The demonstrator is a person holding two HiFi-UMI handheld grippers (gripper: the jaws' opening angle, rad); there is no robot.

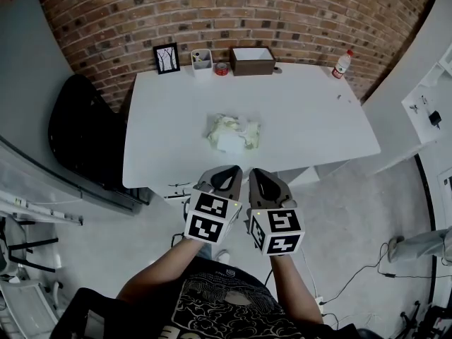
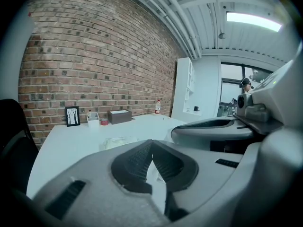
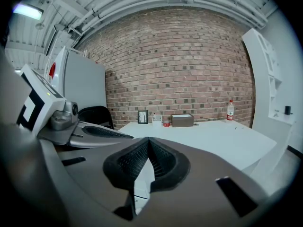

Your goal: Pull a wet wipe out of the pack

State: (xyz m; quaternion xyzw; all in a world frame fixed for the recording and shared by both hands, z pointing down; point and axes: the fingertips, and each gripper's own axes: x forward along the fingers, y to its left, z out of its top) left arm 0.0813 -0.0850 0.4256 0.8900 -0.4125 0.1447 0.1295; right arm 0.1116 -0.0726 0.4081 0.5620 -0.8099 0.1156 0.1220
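The wet wipe pack (image 1: 233, 134), crinkled pale green and white, lies flat near the middle of the white table (image 1: 318, 129). It shows small and low in the left gripper view (image 2: 116, 142). Both grippers hover side by side in front of the table's near edge, short of the pack. My left gripper (image 1: 224, 177) is shut, its dark pads meeting at the tips (image 2: 151, 143) with nothing between them. My right gripper (image 1: 258, 179) is shut and empty too (image 3: 148, 141). The right gripper view does not show the pack.
Along the table's far edge by the brick wall stand a framed picture (image 1: 167, 57), a white holder (image 1: 201, 61), a red roll (image 1: 222, 68), a brown box (image 1: 252, 61) and a bottle (image 1: 342, 63). A black chair (image 1: 85, 133) sits left of the table; white shelving (image 1: 431, 97) stands right.
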